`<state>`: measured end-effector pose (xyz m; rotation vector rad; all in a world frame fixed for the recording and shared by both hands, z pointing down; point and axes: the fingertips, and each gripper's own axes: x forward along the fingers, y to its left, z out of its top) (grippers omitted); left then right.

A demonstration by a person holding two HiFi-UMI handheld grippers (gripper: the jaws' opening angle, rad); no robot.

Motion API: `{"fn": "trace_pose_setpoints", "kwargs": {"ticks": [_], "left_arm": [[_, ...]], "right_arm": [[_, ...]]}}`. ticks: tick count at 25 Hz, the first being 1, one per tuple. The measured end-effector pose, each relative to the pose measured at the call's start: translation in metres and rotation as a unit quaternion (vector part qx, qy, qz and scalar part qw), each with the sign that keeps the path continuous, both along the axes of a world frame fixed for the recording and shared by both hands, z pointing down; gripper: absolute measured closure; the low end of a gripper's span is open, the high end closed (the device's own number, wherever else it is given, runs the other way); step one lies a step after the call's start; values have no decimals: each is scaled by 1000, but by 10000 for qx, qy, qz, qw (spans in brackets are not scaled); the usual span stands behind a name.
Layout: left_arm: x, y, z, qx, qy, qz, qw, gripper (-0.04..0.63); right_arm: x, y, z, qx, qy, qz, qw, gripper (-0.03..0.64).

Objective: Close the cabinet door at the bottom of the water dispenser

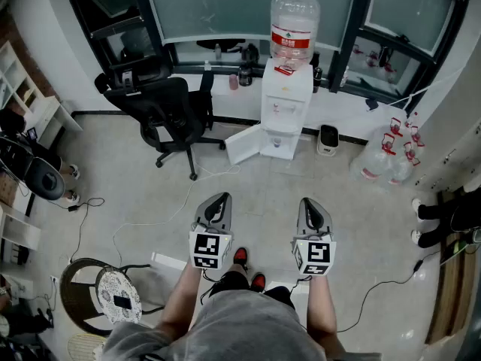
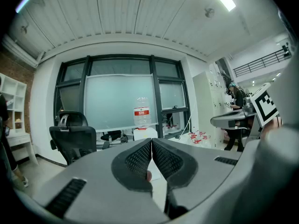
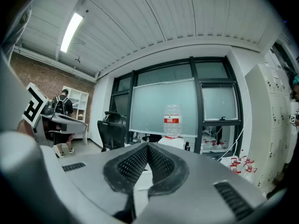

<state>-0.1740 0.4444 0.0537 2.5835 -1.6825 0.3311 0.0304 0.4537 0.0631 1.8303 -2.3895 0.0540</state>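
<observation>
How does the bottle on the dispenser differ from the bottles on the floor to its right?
The mounted bottle stands alone, neck down on the water dispenser; the floor bottles sit several together. The mounted bottle shows a red label band; the floor bottles show red fittings. Both are clear plastic.

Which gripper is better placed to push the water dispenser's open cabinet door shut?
Probably left. The cabinet door stands open left of the water dispenser in the head view, ahead of the left gripper; the right gripper is further across. Both are far off, jaws shut.
</observation>
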Motion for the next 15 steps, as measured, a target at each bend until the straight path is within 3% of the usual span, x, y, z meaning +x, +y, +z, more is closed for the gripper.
{"fn": "trace_pose_setpoints", "kwargs": {"ticks": [15], "left_arm": [[17,-24,7,18,-9,-39,10000,571]], "right_arm": [[20,-19,2,48,12,17,10000,601]]}}
